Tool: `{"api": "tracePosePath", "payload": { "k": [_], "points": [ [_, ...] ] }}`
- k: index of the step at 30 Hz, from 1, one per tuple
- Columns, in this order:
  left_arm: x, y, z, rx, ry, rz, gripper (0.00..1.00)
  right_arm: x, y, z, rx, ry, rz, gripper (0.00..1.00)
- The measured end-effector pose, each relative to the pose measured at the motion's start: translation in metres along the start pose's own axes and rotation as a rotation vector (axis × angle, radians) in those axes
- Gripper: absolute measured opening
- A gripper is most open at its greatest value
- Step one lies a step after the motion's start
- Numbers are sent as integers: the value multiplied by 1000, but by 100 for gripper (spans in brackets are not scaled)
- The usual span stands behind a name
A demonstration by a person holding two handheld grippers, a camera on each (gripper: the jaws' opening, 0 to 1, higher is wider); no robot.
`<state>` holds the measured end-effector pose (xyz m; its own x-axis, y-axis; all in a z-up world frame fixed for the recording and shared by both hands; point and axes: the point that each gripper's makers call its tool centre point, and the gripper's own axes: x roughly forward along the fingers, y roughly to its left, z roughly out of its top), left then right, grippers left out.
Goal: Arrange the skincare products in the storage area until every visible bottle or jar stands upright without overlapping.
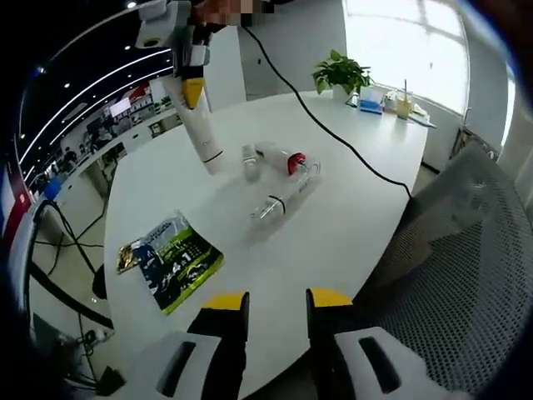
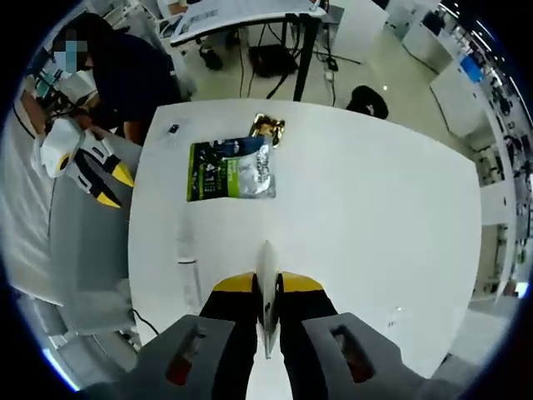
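Right claw point(image 2: 266, 287) clamped on flat crimped end of white tube point(image 1: 198, 125); seen from left gripper view, tube held cap-down, its cap end touching or just above white worktop point(image 1: 350, 217), cannot tell which. Left claw point(image 1: 277, 302) standing apart, holding nothing, at near edge of worktop, well apart from tube.

Progress judged early. Just beside tube, toward potted plant point(image 1: 340, 73): small clear bottle point(image 1: 249, 160) apparently upright; red-capped bottle point(image 1: 281, 156) lying on side; long clear bottle point(image 1: 285, 197) lying on side, near or touching red-capped one. Left to do, by judgement: release tube standing, raise both lying bottles, separate them.

Green and black foil pouch point(image 1: 171, 260) lying flat, on far side of tube from potted plant, toward left claw.

Writing: white and green print on pouch, too small to read. Dark band on tube, no lettering legible. No brand readable on any bottle.
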<state>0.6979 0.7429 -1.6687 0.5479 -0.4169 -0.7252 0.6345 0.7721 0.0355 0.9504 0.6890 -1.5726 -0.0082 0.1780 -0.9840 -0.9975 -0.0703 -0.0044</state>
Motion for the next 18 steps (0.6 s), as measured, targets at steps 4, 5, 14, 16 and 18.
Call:
{"api": "tracePosePath", "payload": {
  "k": [4, 5, 14, 16, 18],
  "points": [
    [1, 0, -1, -1, 6, -1, 27, 4, -6, -8, 5, 4, 2, 6],
    [1, 0, -1, 1, 7, -2, 27, 5, -9, -10, 7, 4, -1, 6],
    [2, -2, -4, 16, 22, -3, 26, 10, -25, -31, 69, 28, -24, 6],
    [3, -2, -5, 20, 25, -5, 26, 10, -27, -35, 85, 27, -31, 6],
    [3, -3, -6, 25, 33, -8, 26, 12, -29, -40, 96, 34, -36, 6]
  ]
}}
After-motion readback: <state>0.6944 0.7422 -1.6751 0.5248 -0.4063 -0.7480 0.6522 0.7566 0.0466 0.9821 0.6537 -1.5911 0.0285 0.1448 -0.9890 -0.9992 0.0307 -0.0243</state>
